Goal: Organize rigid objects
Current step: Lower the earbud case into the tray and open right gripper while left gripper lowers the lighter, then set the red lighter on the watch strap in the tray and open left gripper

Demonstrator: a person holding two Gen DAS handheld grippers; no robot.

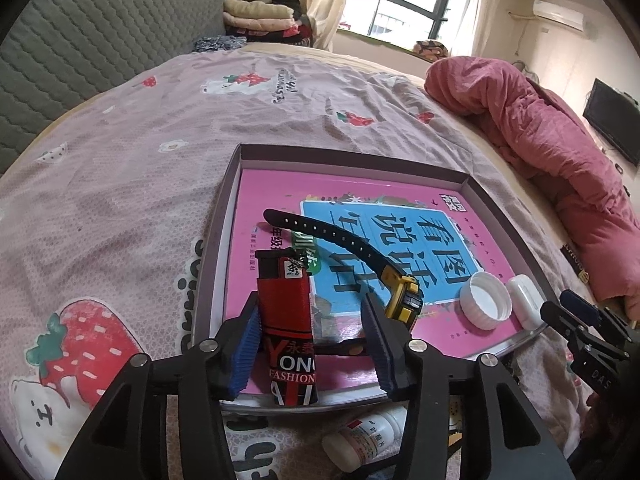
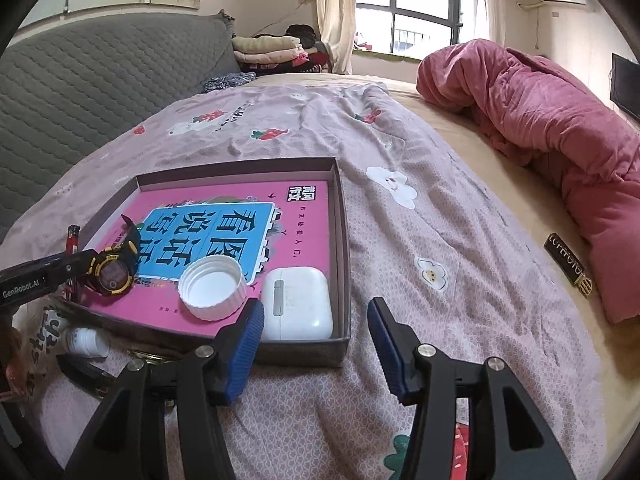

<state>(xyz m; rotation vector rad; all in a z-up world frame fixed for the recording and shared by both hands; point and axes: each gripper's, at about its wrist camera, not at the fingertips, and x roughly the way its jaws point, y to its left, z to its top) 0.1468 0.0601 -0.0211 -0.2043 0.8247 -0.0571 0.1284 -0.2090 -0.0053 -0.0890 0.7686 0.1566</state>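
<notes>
A shallow grey box (image 1: 228, 208) (image 2: 340, 216) lies on the bed with a pink book (image 1: 272, 192) (image 2: 304, 240) inside. On the book lie a black and yellow watch (image 1: 404, 296) (image 2: 112, 274), a white cap (image 1: 485, 300) (image 2: 211, 290) and a white earbud case (image 1: 526, 300) (image 2: 298, 302). My left gripper (image 1: 310, 320) is open; a red lighter (image 1: 286, 320) (image 2: 73, 236) stands between its jaws against the left pad. My right gripper (image 2: 316, 328) is open and empty at the box's near right corner.
A white pill bottle (image 1: 360, 440) (image 2: 86, 342) and a dark tool (image 2: 84, 372) lie on the strawberry-print sheet (image 1: 120, 200) in front of the box. A rolled pink quilt (image 2: 540, 128) lies right, a black and gold item (image 2: 568, 268) beside it. A grey headboard (image 2: 80, 92) stands left.
</notes>
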